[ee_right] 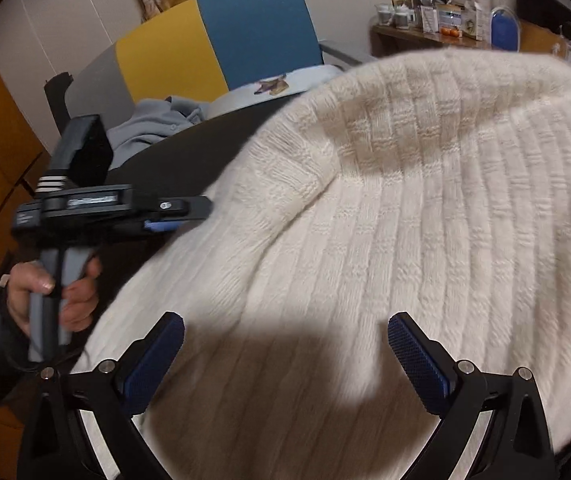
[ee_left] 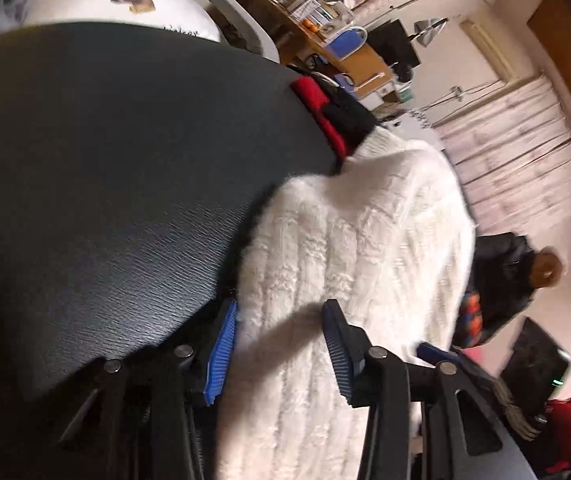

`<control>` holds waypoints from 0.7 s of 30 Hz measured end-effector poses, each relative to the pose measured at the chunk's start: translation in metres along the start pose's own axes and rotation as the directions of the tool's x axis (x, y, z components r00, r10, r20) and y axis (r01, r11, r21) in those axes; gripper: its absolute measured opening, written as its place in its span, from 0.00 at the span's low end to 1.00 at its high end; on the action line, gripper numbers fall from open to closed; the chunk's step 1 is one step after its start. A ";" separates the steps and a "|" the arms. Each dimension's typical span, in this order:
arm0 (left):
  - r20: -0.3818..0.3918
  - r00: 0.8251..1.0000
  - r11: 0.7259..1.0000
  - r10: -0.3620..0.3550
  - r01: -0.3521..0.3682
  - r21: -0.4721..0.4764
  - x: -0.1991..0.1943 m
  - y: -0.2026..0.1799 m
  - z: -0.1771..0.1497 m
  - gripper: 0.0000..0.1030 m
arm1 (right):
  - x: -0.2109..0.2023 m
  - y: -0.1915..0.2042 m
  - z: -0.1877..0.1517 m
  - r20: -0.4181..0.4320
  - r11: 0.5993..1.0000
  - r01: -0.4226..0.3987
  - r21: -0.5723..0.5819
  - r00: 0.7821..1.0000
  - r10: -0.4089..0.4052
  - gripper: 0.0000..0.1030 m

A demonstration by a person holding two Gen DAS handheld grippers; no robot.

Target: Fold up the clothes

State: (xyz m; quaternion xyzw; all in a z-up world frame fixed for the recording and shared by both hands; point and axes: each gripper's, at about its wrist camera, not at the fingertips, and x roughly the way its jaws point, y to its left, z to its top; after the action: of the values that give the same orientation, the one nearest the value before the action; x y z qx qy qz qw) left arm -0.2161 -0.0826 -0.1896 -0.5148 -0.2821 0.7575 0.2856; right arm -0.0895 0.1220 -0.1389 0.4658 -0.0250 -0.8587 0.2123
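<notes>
Both grippers, left (ee_left: 279, 344) and right (ee_right: 285, 354), hover spread over the white sweater (ee_right: 385, 220) filling centre frame on the dark table (ee_left: 105, 160), gripping nothing; risk: thick knit bunches or slips if pinched shallow.

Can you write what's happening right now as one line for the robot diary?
step: folding | item: white cable-knit sweater on black table | left gripper: open, over sweater edge | right gripper: open, above sweater

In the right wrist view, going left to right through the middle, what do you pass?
Hand gripping the left gripper's handle → left gripper at the sweater's edge → white knit sweater spread over the dark table, filling the rest of the view to the right.
</notes>
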 end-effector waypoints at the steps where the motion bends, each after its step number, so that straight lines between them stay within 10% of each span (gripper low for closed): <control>1: 0.002 1.000 1.000 -0.008 0.008 -0.011 0.002 0.002 -0.001 0.16 | 0.007 0.001 -0.001 -0.021 1.000 -0.005 0.003 1.000 0.005 1.00; 7: 0.165 0.985 0.994 0.042 -0.025 -0.102 -0.035 0.018 -0.016 0.08 | 0.029 0.028 -0.002 -0.083 0.997 -0.070 -0.025 0.994 0.068 1.00; 13: 0.302 0.929 0.976 0.214 -0.194 -0.095 -0.118 0.036 -0.030 0.08 | 0.049 0.091 -0.004 -0.141 0.976 -0.202 -0.083 0.972 0.190 1.00; 17: 0.315 0.861 0.917 0.399 -0.381 -0.119 -0.168 0.051 -0.047 0.08 | 0.062 0.170 -0.020 -0.226 0.915 -0.362 -0.178 0.920 0.320 1.00; 21: 0.323 0.741 0.805 0.588 -0.575 -0.148 -0.234 0.072 -0.083 0.08 | 0.066 0.240 -0.043 -0.318 0.824 -0.516 -0.233 0.841 0.437 1.00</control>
State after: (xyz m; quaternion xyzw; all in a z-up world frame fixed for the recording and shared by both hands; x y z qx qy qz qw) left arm -0.0769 -0.2898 -0.1224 -0.4376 -0.1687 0.8827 -0.0303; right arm -0.0038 -0.1154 -0.1575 0.5099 0.0205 -0.7043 0.4935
